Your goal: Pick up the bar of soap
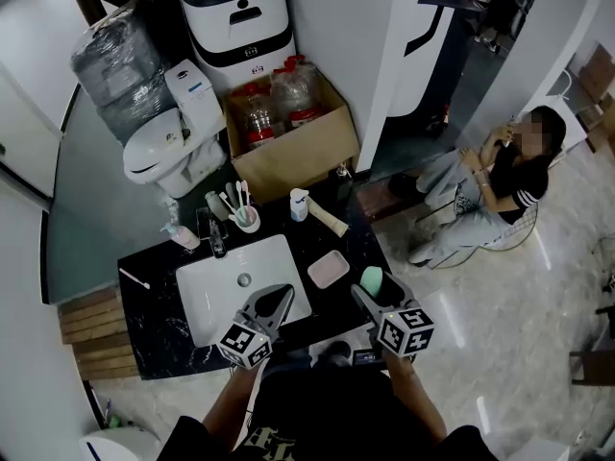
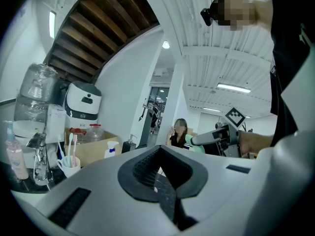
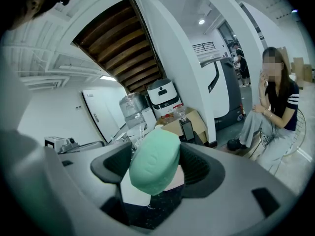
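The mint-green bar of soap sits between the jaws of my right gripper, which is shut on it above the black counter, just right of the empty pink soap dish. In the right gripper view the soap fills the gap between the dark pads, tilted, and the right gripper clamps its lower half. My left gripper hovers over the front of the white sink, its jaws together with nothing held; the left gripper view shows the left gripper with its pads meeting.
On the black marble counter stand a faucet, a cup of toothbrushes, a pink bottle and a white bottle. Behind are a toilet and a cardboard box. A person sits at right.
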### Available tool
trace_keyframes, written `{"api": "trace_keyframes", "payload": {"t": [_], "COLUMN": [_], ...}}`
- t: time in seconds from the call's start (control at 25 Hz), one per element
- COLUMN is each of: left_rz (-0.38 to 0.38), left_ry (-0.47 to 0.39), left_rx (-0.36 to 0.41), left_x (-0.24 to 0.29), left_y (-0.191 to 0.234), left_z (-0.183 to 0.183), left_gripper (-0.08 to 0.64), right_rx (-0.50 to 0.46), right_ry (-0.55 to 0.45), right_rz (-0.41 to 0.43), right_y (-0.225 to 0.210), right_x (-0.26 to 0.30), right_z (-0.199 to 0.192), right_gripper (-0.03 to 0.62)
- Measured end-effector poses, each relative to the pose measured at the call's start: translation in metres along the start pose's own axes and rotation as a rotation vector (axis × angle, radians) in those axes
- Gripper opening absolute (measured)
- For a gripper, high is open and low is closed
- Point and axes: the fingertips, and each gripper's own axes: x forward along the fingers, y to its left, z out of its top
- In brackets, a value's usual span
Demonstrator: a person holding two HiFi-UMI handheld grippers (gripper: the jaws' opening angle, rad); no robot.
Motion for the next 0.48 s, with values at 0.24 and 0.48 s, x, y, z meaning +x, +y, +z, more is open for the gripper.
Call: {"api": "trace_keyframes", "payload": {"t": [0.24,0.48], "left_rz": [-0.001,-0.011], "left_ry": [0.004,0.008], "left_rx": [0.005,0.009], "left_x": [0.0021,0.0048], "left_y": [0.0028,0.0034], "left_z": [0.0008,0.0025], "left_gripper": [0.009,0.009], "right_rx": [0.003,-0.007], "right_ry": [-0.004,-0.004], "right_rz": [0.005,-0.006], "right_y": [-0.0007,-0.002], "right_x": [0.0014,0.0025], "right_z": [0.0005,0.0029], "right_gripper": [0.316,0.314]}}
